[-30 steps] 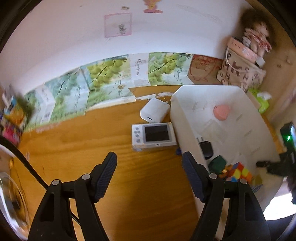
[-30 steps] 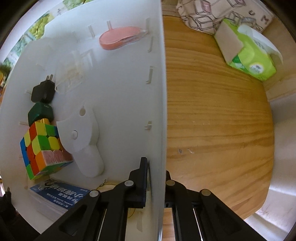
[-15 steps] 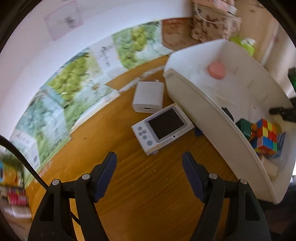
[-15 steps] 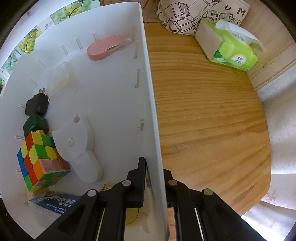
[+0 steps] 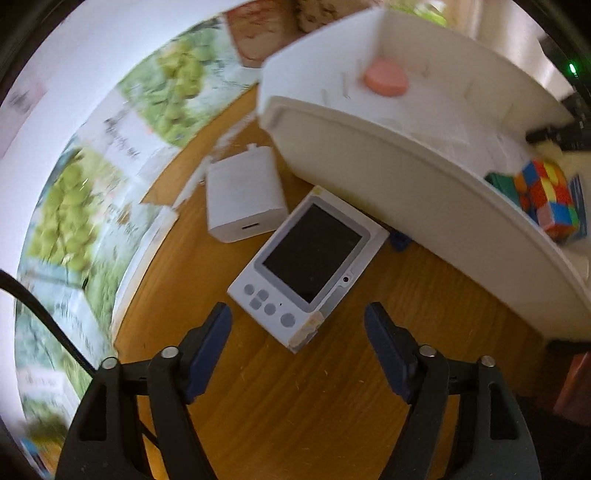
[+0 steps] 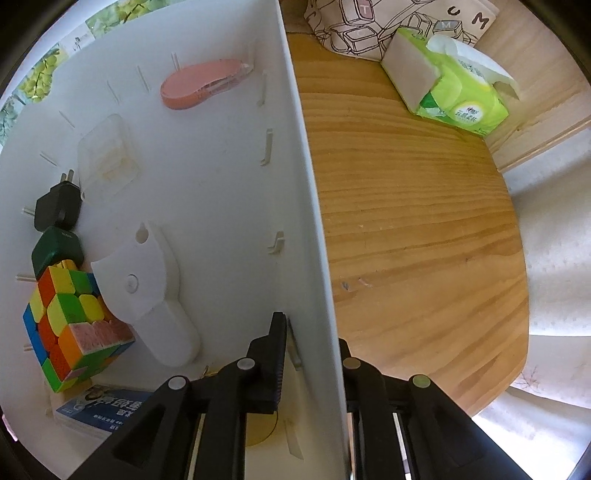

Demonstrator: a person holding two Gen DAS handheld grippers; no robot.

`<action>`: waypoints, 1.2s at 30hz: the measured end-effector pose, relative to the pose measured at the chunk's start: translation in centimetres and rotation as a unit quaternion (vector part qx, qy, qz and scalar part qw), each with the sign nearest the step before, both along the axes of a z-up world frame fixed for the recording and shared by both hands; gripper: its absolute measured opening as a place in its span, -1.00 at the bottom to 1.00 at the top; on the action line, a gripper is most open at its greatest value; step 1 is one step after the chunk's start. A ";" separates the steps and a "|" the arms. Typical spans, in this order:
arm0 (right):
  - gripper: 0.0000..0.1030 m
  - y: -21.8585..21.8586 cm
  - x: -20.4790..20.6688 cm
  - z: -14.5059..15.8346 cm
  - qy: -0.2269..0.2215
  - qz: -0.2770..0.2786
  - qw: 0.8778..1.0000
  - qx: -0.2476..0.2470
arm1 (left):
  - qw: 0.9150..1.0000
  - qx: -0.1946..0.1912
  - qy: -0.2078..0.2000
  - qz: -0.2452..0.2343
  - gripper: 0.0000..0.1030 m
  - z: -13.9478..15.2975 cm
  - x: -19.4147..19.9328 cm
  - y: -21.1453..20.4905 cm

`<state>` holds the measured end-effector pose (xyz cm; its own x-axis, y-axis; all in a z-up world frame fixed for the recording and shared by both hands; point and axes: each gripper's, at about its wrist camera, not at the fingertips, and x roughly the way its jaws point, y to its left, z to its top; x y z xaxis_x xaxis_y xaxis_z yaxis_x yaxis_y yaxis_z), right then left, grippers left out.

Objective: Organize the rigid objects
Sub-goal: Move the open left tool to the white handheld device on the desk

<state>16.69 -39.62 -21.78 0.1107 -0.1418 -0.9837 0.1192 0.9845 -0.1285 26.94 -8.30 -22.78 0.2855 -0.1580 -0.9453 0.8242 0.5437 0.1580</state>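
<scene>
My left gripper (image 5: 297, 321) is open just above the wooden table, close in front of a white handheld device with a dark screen (image 5: 308, 267). A white charger block (image 5: 243, 197) lies beyond it. My right gripper (image 6: 314, 343) is shut on the right wall of the white bin (image 6: 306, 206). The bin (image 5: 406, 162) holds a colour cube (image 6: 70, 321), a pink tape dispenser (image 6: 201, 83), a black plug (image 6: 57, 206), a dark green block (image 6: 55, 249), a white plastic piece (image 6: 147, 284), a clear box (image 6: 107, 158) and a blue booklet (image 6: 103, 410).
A green tissue pack (image 6: 450, 88) and a patterned bag (image 6: 373, 26) stand at the table's far right. Grape-print sheets (image 5: 122, 155) line the wall behind the table. A small blue object (image 5: 399, 240) lies under the bin's edge. The table's rim (image 6: 517, 314) curves on the right.
My left gripper has moved closer to the handheld device and swung, so the device now lies just before the fingertips. The right gripper still grips the bin wall, with a slight view shift.
</scene>
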 end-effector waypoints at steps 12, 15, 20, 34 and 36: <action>-0.72 2.0 1.9 -0.5 0.011 -0.002 1.000 0.000 | 0.998 0.024 0.024 -0.058 0.81 -1.8 2.4 -2.0; -0.72 1.8 1.8 -0.3 0.011 -0.003 1.000 0.002 | 0.998 0.013 0.031 -0.061 0.85 -2.0 2.8 -1.9; -0.72 1.6 1.8 -0.5 0.012 -0.003 1.000 0.005 | 0.995 -0.030 0.075 -0.049 0.87 -2.6 4.5 -0.8; -0.72 1.7 1.7 -0.6 0.011 0.003 1.000 0.008 | 0.996 -0.074 0.047 -0.025 0.59 -1.9 4.5 2.1; -0.72 1.8 1.7 -0.7 0.011 0.006 1.000 0.008 | 0.996 -0.080 0.043 -0.016 0.52 -1.8 4.1 2.5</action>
<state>18.36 -37.84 -22.44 0.0900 -0.1256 -0.9880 0.1051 0.9877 -0.1160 31.07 -5.79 -24.60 0.1978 -0.3154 -0.9281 0.8483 0.5296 0.0009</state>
